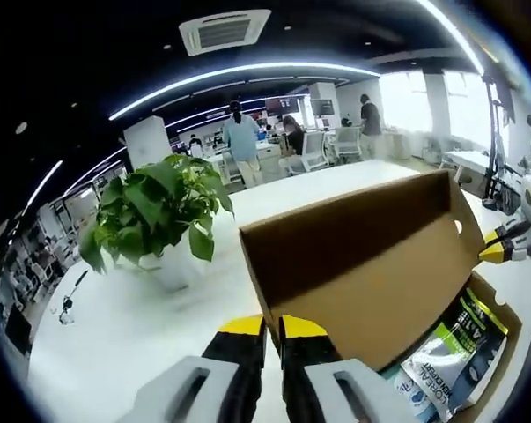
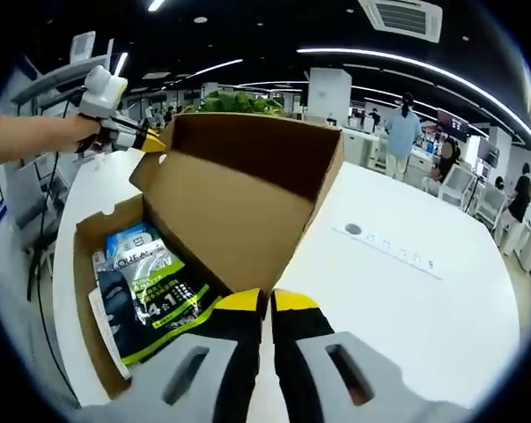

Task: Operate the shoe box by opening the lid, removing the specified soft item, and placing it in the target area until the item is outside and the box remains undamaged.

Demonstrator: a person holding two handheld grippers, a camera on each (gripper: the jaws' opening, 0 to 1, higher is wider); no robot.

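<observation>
Fingers of both grippers pinch the raised lid (image 1: pixel 371 256) of a cardboard shoe box (image 2: pixel 87 291) on a white tabletop (image 2: pixel 406 300). Yellow-tipped fingers of the left gripper (image 1: pixel 272 328) close on one corner of the lid's edge; those of the right gripper (image 2: pixel 269 301) clamp the opposite corner. Each gripper also shows in the other's view, the right gripper at the far right of the left gripper view and the left gripper at the upper left of the right gripper view, both touching the lid's rim.

Inside the open box lie soft packets (image 2: pixel 151 295) in black, green, white and blue, printed with lettering, resting flat against the box floor.

A leafy potted plant (image 1: pixel 155 211) stands on the tabletop beside the box. Beyond it, people stand and sit among office desks under curved ceiling lights.
</observation>
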